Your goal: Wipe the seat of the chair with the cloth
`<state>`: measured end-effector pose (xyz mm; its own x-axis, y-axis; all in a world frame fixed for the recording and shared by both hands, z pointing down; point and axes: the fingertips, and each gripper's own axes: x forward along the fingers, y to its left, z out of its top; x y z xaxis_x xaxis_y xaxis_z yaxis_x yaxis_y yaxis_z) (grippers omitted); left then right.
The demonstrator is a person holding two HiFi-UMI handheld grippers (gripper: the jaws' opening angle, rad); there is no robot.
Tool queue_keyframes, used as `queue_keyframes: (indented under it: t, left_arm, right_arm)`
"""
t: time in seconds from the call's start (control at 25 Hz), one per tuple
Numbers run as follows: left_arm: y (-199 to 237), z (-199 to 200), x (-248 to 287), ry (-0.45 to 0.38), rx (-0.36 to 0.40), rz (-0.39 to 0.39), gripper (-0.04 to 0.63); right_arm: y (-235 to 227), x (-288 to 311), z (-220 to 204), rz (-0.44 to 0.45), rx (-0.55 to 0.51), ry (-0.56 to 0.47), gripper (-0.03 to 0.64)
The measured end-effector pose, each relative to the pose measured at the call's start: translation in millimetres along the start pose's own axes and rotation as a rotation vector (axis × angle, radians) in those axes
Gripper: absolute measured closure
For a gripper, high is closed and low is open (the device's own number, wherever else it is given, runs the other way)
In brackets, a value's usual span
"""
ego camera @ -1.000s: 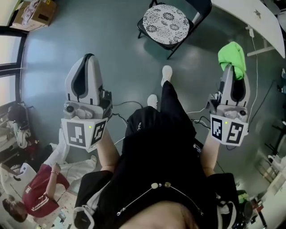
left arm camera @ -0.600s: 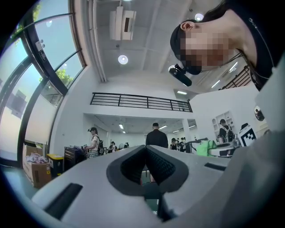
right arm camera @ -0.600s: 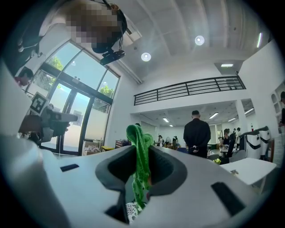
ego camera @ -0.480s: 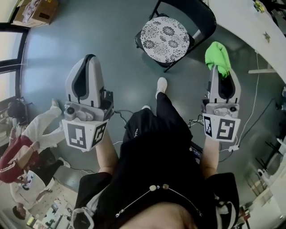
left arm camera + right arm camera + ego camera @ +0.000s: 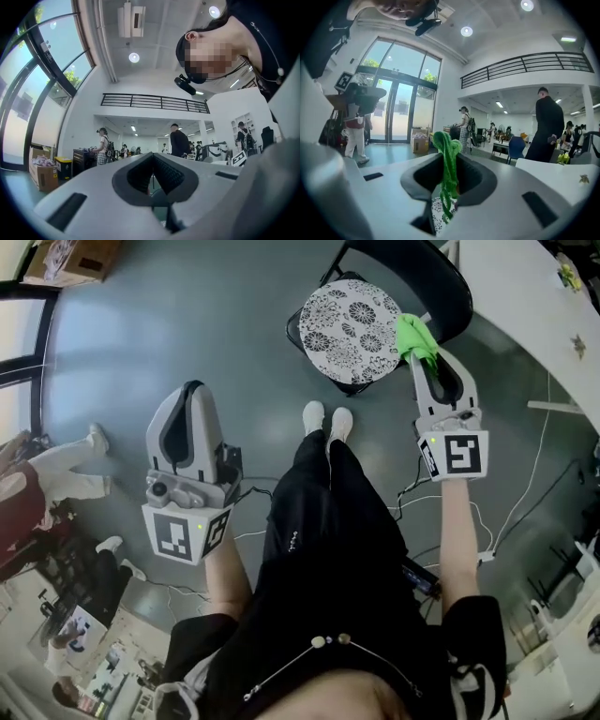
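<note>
A black folding chair (image 5: 441, 287) with a round black-and-white patterned seat (image 5: 349, 318) stands on the floor ahead of my feet. My right gripper (image 5: 416, 351) is shut on a bright green cloth (image 5: 414, 337), which hangs at the seat's right edge. In the right gripper view the green cloth (image 5: 446, 161) is pinched between the jaws, with a bit of the patterned seat (image 5: 438, 213) showing below. My left gripper (image 5: 188, 399) hangs over bare floor left of my legs, jaws closed with nothing in them; the left gripper (image 5: 152, 176) shows the same in its own view.
A white table (image 5: 525, 306) runs along the upper right behind the chair. Cables (image 5: 525, 493) trail on the floor at right. A person (image 5: 42, 484) sits at far left, a cardboard box (image 5: 70, 257) lies at top left. Other people stand in the hall.
My right gripper has carried the green cloth forward and left to the seat's right edge. The chair now lies closer below me. The left gripper has barely moved.
</note>
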<state>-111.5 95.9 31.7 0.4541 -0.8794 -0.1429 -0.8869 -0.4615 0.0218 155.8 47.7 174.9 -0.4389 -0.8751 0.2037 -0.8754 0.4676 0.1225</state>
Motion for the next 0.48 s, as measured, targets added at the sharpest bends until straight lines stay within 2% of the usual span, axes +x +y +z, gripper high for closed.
queue_keyframes:
  t: [0.36,0.48]
  left_arm:
    - [29.8,-102.4,61.6,0.091,-0.053,-0.063,0.589]
    - [34.0,-134.8,78.5,0.126,-0.064,-0.090,0.589]
  right_arm:
    - [2.4,120.4,-84.2,0.064,-0.029,0.128,0.531]
    - [9.3,156.7,-119.8,0.115,-0.049,0.204,0.531]
